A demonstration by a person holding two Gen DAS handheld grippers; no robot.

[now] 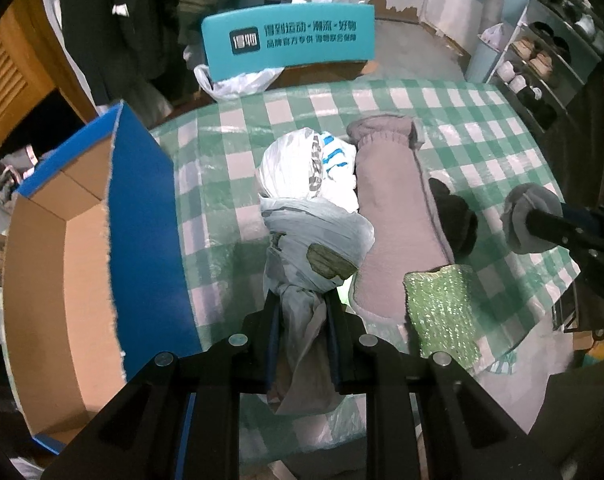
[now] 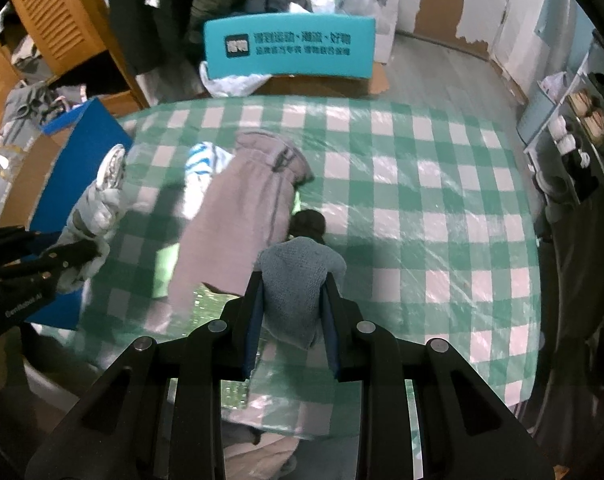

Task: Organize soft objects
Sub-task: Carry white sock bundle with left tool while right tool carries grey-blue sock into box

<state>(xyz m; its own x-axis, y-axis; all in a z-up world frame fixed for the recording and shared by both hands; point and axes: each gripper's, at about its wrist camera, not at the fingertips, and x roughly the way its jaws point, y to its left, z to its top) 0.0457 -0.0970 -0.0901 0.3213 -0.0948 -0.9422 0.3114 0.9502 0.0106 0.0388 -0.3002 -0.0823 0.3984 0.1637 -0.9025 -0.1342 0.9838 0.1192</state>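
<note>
Plastic bag (image 1: 302,240) pinched in left hand-held gripper (image 1: 302,320), grey sock (image 2: 298,272) in right hand-held gripper (image 2: 292,304); thin holds could slip.

left tool (image 1: 302,312) | black, blue pads (silver screws) | right tool (image 2: 292,292) alike

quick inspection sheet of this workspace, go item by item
surface: table with green checked cloth under clear plastic.
job's things: knotted plastic bag, grey knit piece, mauve sock, striped bag, dark item and green bubble wrap; open blue box at the table's left edge.
clutter: white bag by a teal sign.
grippers: left claw shut on the knotted plastic bag; right claw shut on the grey knit piece.
cables: nothing seen.
surroundings: hanging coats, shoe rack, wooden louvred door.
</note>
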